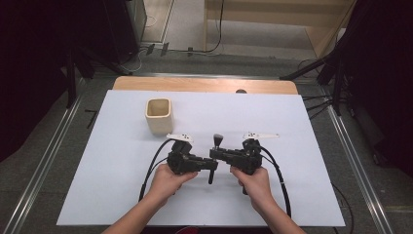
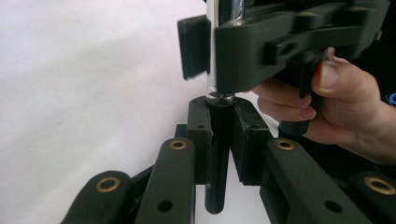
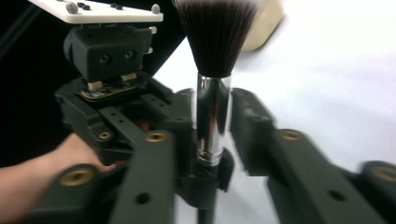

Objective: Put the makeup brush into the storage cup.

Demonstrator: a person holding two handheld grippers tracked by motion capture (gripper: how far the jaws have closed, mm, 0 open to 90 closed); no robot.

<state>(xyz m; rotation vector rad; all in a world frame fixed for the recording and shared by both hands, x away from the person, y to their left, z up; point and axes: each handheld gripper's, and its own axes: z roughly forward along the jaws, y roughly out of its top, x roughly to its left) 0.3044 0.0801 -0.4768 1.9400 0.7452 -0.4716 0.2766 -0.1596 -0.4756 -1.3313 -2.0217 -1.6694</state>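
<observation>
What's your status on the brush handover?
Left gripper shut on brush handle. Right gripper jaws open around ferrule. Cup stands apart, nothing in the way.

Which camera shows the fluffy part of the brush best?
The right gripper view: the brush stands close up, dark bristles fanned above its shiny metal collar. The high view shows it tiny between the grippers. The left gripper view shows its black handle and some collar.

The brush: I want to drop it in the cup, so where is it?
In the high view the brush stands upright mid-table between the left gripper and right gripper, with the cup farther back on the left.
</observation>
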